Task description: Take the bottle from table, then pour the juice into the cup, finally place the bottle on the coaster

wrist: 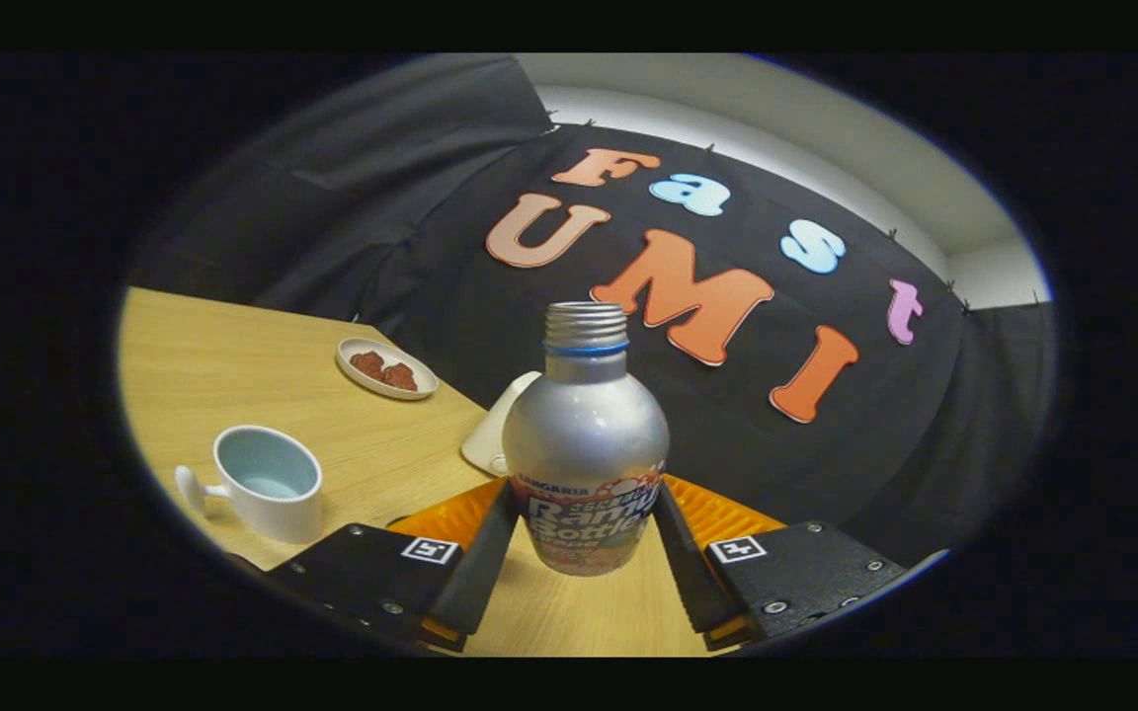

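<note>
- Gripper (584,553) clamped on the bottle (586,444), one finger pressing each side of the lower, labelled part.
- Bottle between the fingers, cap off, threaded neck bare, leaning with the whole view. Base looks clear of the table (233,365), though hard to be sure (fisheye bends everything).
- Step in hand, best guess: the take is done and this is the carry toward the pour.
- Cup (269,484) off to the left of the fingers, well apart from the bottle, upright, handle pointing away from it. Pale inside; can't tell if there's any liquid in it.
- Next move probably calls for swinging left, getting the neck above the cup rim, then tipping slowly without letting the grip slip (smooth metal body, so could slide).
- Just behind the bottle, a pale flat thing (500,434), mostly hidden. Likely the coaster, not certain.
- Farther back, a small dish (386,368) with reddish-brown lumps (383,370) on it.
- Count: one bottle, one cup, one dish, one likely coaster, and about two lumps (maybe three, too blurry to split).
</note>
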